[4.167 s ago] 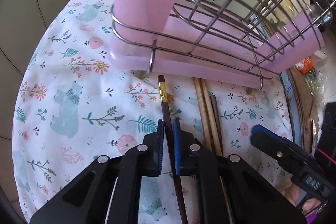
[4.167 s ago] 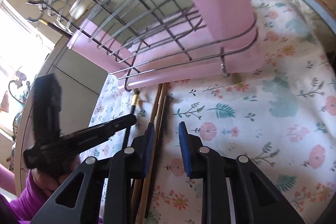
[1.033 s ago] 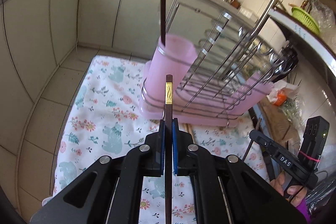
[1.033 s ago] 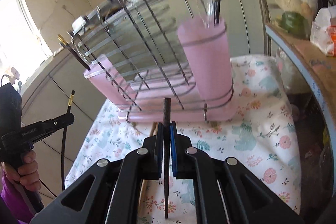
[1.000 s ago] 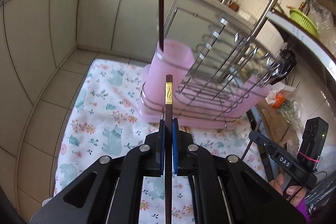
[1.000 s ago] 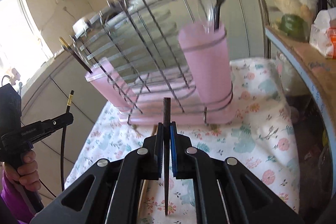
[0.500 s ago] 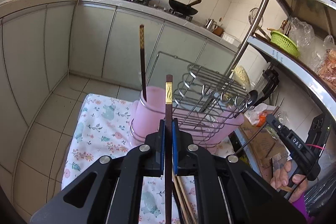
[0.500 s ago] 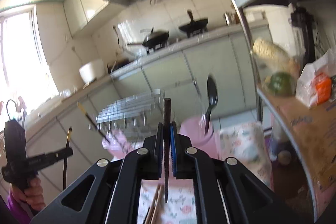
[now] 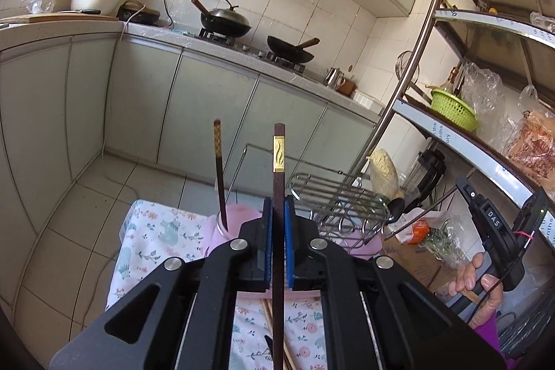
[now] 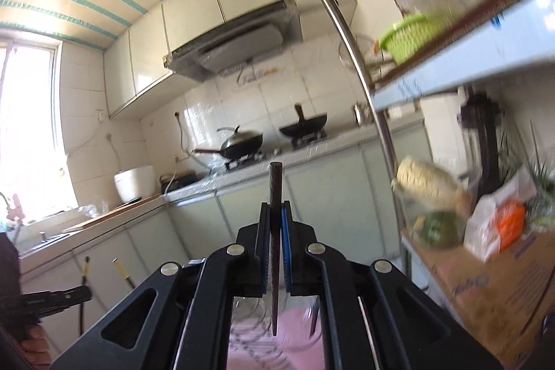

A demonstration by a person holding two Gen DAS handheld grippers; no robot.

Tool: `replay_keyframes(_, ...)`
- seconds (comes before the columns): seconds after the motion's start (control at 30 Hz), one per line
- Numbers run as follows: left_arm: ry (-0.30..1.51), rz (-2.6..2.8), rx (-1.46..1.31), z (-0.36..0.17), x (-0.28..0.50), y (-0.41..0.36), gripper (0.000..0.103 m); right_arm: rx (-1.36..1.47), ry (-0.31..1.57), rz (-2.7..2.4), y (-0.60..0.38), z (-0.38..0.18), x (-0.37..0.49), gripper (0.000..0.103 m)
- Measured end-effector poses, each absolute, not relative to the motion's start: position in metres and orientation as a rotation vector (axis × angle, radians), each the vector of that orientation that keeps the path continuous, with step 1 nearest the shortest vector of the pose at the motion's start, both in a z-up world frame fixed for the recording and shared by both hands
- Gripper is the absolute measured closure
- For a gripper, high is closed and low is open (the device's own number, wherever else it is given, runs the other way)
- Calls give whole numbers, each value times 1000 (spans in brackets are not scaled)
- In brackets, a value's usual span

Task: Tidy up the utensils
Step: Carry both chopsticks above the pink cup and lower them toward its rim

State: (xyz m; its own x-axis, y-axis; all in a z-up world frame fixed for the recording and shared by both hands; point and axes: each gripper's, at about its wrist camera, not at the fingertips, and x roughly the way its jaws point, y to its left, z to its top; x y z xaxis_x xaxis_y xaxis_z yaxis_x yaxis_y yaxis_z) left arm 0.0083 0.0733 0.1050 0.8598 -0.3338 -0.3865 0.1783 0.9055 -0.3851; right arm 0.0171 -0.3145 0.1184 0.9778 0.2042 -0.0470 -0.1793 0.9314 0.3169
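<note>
Since a second earlier both hands had risen, so the pink cup point(image 9: 222, 231) and wire rack point(image 9: 340, 207) had sunk low in both views. The left gripper point(image 9: 276, 241) was clamped on a dark gold-banded chopstick point(image 9: 278, 162), its long axis upright between the pads. The right gripper point(image 10: 275, 252) was clamped on a plain dark chopstick point(image 10: 275, 189), likewise upright. The cup, already holding one chopstick point(image 9: 219, 169), lay below and just left of the left gripper's fingers, which looked nearer; more chopsticks point(image 9: 267, 307) lay on the floral cloth point(image 9: 156, 231).
</note>
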Motion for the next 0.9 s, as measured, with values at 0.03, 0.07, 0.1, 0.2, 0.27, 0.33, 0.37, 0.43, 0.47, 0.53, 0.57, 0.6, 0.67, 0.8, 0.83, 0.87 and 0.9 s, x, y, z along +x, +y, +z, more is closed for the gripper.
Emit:
replay_keyframes(0.03,455,-276,-346,107,9,73,98,295,73,185,-312,121,20,97)
replay_keyframes(0.07,446,-277,-345,109,10,72,98,266,66,167,-308,123,25,97)
replay_keyframes(0.1,438,-276,-344,110,10,71,98,241,72,157,-305,123,29,97)
replay_keyframes(0.2,409,-271,-348,117,14,70,98,203,152,153,-297,114,46,97)
replay_keyframes(0.27,377,-264,-348,124,16,70,98,179,222,146,-292,102,59,97)
replay_keyframes(0.33,332,-246,-339,133,19,68,98,153,304,148,-287,87,71,97)
replay_keyframes(0.37,316,-238,-334,136,21,66,98,143,340,154,-284,79,76,97)
replay_keyframes(0.43,274,-209,-324,144,27,61,98,126,388,164,-280,67,81,97)
replay_keyframes(0.47,258,-200,-324,147,30,60,98,123,398,168,-277,61,82,97)
replay_keyframes(0.53,210,-166,-319,150,38,56,98,127,416,180,-276,51,83,97)
replay_keyframes(0.57,183,-142,-312,152,41,54,98,129,421,182,-276,47,82,97)
replay_keyframes(0.6,146,-106,-302,152,44,51,98,132,427,183,-276,42,82,97)
replay_keyframes(0.67,68,-40,-273,154,49,46,98,146,439,187,-278,34,81,97)
replay_keyframes(0.8,-70,88,-222,145,62,32,98,173,445,201,-282,22,79,97)
replay_keyframes(0.83,-92,114,-215,141,67,29,98,177,443,205,-283,20,79,97)
replay_keyframes(0.87,-105,123,-213,138,69,27,98,180,441,207,-284,20,78,97)
replay_keyframes(0.9,-124,141,-208,133,73,24,98,182,440,210,-284,19,78,97)
